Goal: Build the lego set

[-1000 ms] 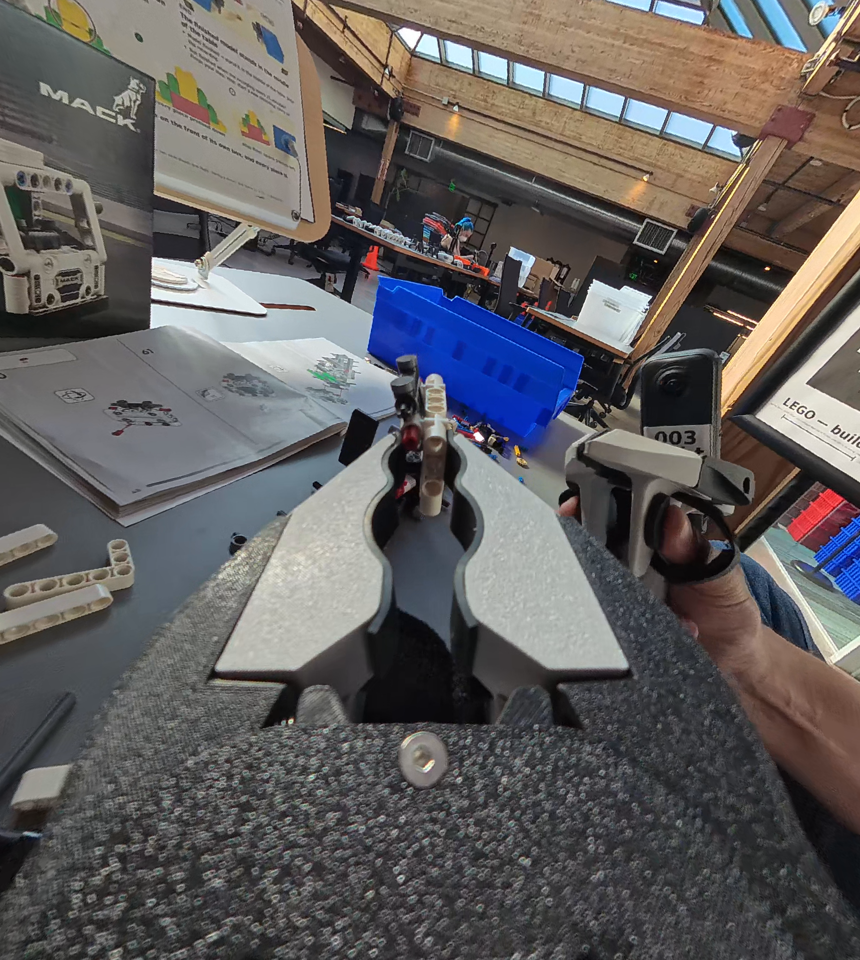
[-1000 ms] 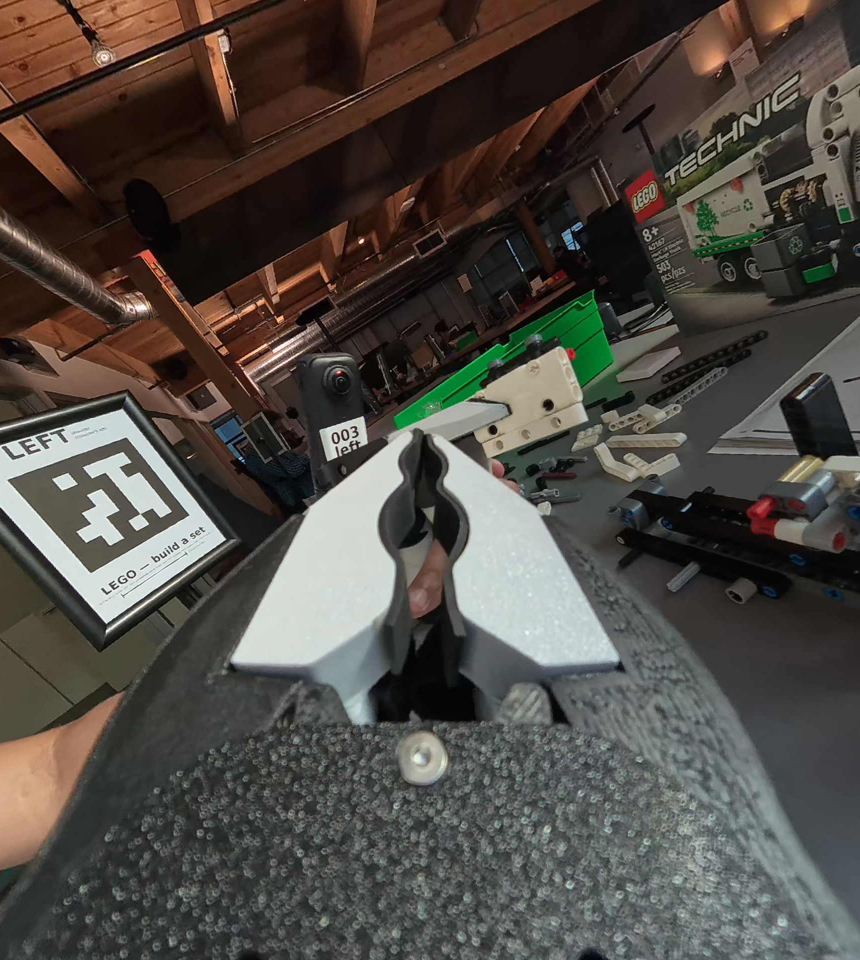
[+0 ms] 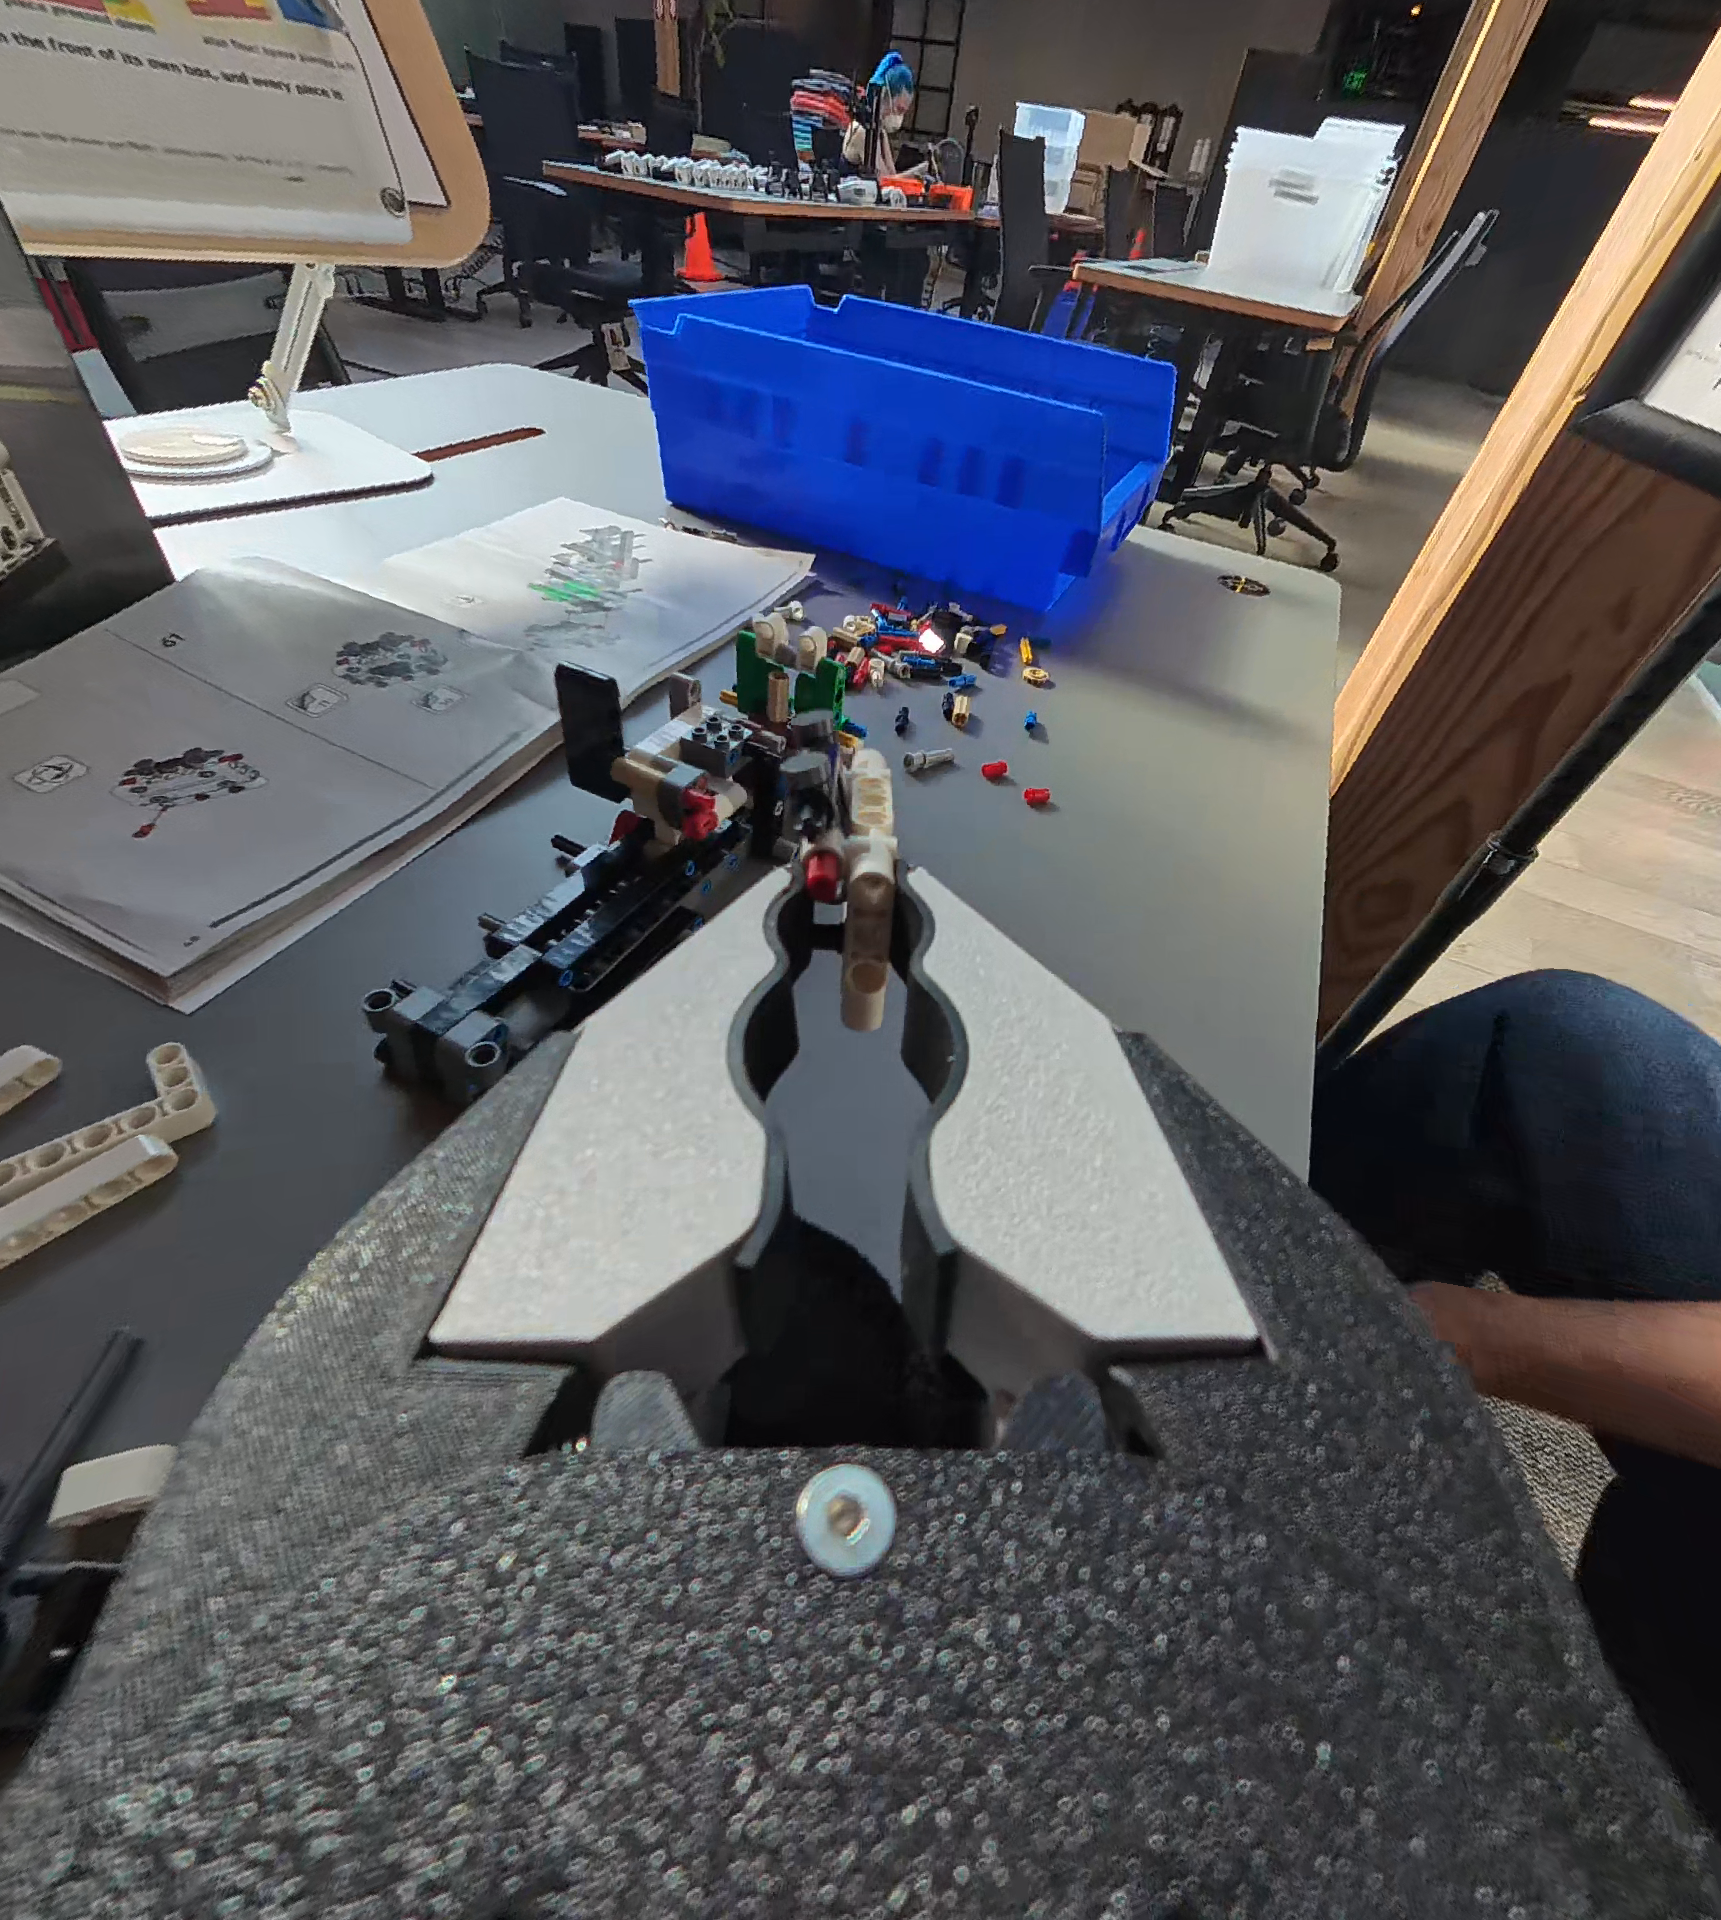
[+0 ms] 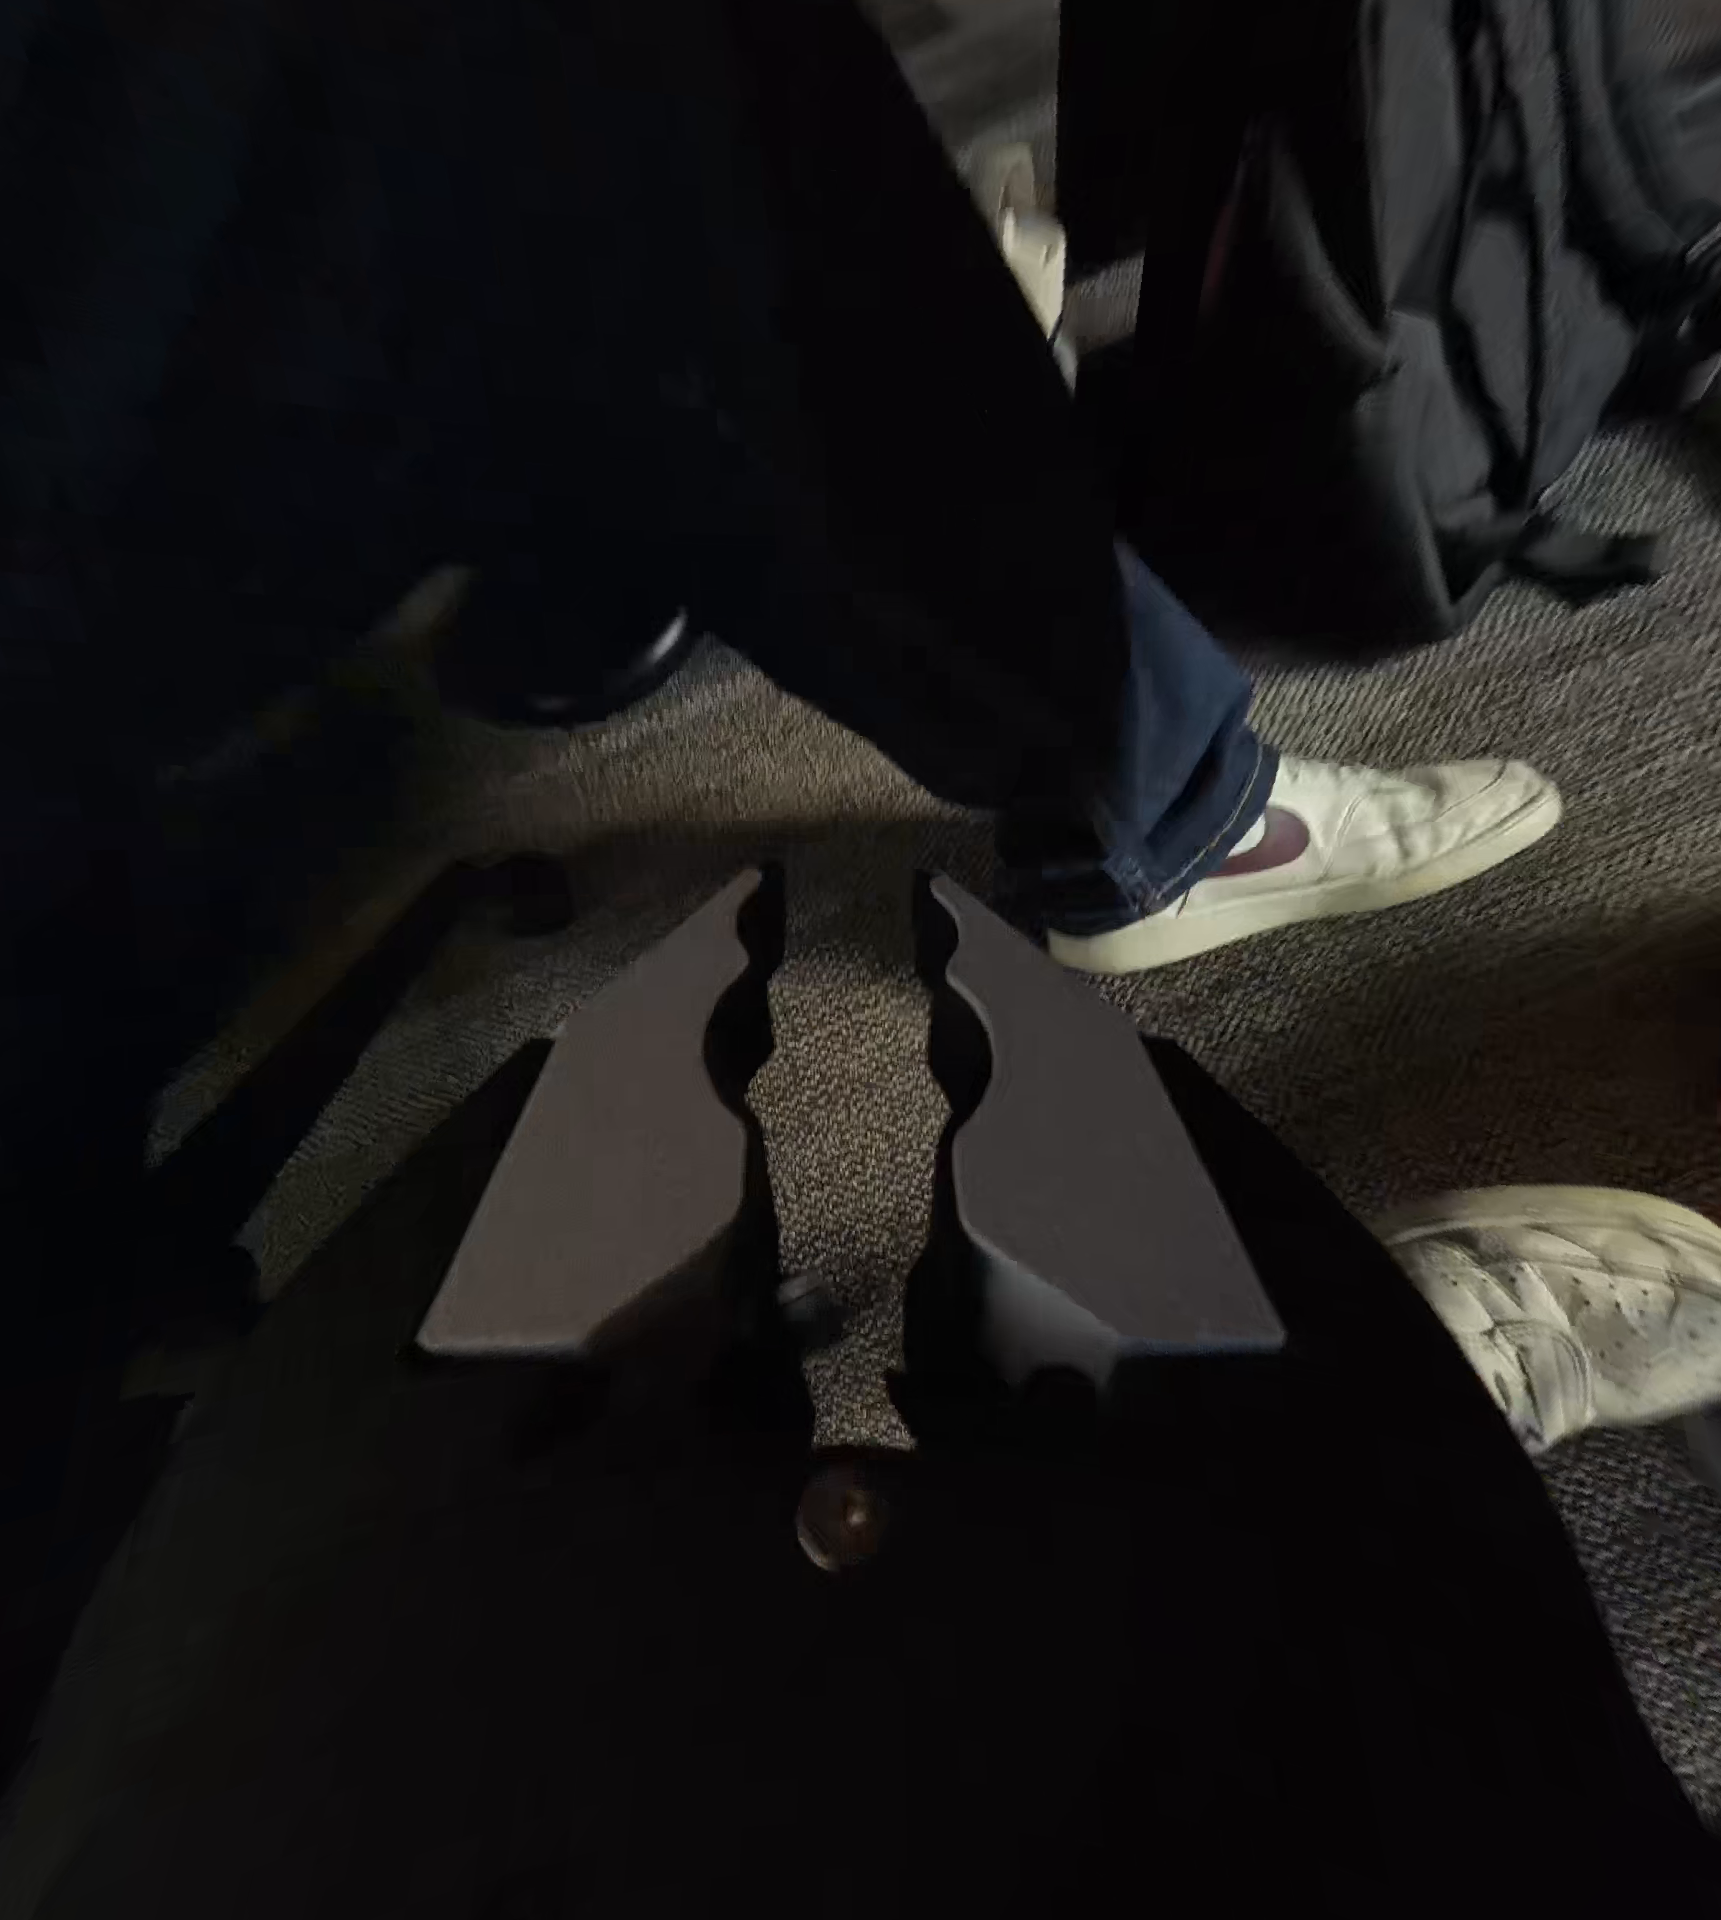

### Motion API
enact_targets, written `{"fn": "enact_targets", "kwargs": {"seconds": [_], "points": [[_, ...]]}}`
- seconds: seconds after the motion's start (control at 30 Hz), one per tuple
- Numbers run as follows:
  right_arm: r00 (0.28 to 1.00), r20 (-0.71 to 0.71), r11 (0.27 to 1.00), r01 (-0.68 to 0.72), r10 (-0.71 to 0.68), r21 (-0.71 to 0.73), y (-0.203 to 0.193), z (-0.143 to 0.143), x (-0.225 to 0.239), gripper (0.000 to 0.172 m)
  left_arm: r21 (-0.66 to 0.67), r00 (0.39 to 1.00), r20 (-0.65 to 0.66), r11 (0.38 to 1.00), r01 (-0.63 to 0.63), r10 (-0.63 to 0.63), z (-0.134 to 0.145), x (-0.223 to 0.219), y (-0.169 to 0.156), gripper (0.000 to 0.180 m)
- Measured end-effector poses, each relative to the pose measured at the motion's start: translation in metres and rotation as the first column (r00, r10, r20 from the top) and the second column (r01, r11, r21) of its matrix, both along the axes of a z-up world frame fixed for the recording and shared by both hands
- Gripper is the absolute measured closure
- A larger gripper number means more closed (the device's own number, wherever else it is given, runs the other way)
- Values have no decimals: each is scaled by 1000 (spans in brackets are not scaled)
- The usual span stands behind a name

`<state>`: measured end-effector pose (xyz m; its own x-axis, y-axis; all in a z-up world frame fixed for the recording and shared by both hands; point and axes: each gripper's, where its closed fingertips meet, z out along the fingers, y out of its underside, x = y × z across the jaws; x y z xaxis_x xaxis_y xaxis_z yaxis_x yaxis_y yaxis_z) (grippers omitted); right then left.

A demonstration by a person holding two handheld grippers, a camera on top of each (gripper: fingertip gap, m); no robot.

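Currently the left gripper (image 3: 848,883) is clamped at its fingertips on a small tan plastic beam with round holes (image 3: 864,935). A red peg (image 3: 820,871) sits on the beam's left side. The piece is held just above the dark table (image 3: 1199,883), beside the long black brick-built chassis (image 3: 607,925) ahead and to the left. The beam sits towards the right finger, so by my reading an even squeeze without twisting suits it. The right gripper (image 4: 851,883) hangs open and bare over speckled carpet (image 4: 835,1091), with a white sneaker (image 4: 1355,852) just to its right.
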<state>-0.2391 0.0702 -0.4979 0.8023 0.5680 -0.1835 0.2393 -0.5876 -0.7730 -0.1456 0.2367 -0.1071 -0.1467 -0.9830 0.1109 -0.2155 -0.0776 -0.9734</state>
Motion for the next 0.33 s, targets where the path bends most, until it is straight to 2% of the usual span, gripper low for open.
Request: {"fn": "enact_targets", "kwargs": {"seconds": [0.1,0.17,0.27,0.33], "points": [[994,106,994,27,-16,-110,-11,-143,-1,150,-31,1000,21,999,-4,5,4,-2,3,169],[990,123,991,78,-64,-112,-16,-221,5,163,-26,1000,18,1000,-8,9,3,-1,3,169],[989,141,990,55,-37,-130,-22,-327,12,161,13,1000,-19,1000,2,-2,-3,2,-1,169],[991,130,992,3,13,-123,-23,-374,11,160,35,999,-44,999,12,-10,-7,4,-4,169]]}}
